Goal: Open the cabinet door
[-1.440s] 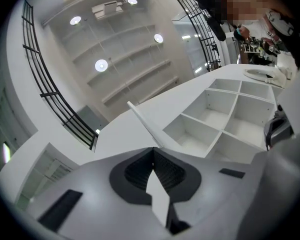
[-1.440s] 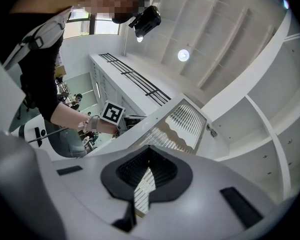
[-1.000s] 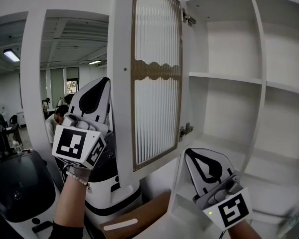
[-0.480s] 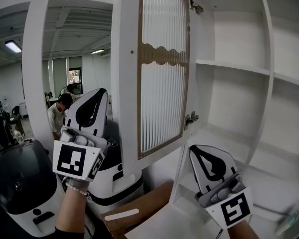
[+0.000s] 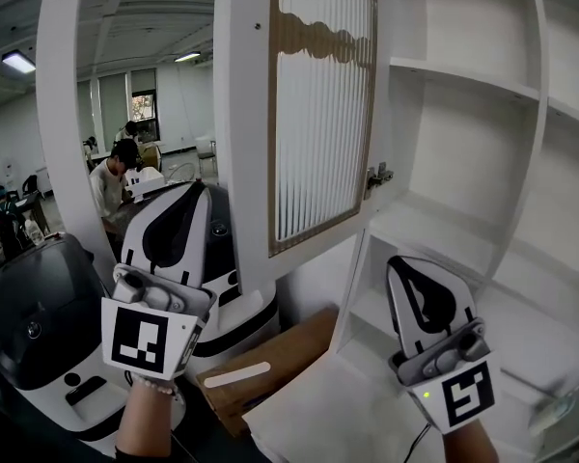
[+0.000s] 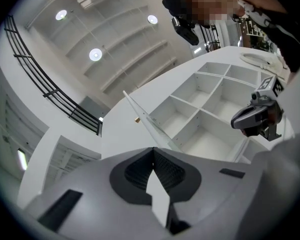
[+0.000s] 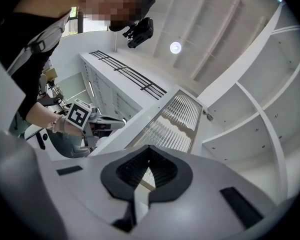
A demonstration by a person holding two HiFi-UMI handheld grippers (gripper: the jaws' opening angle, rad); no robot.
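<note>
Cabinet door [image 5: 318, 114] stands swung wide out from the cabinet [image 5: 521, 210], ribbed glass panel showing, hinge [image 5: 378, 175] at its right edge.

- Left tongs [image 5: 195, 191]: below the door's free edge, pressed together, nothing in them.
- Right tongs [image 5: 400, 262]: below the door's hinge side, also pressed together and empty.
- Neither touches the door.

Judgement: the opening looks done. Good practice now is to keep both hands clear of the door's lower edge, so no knock swings it shut.
</note>
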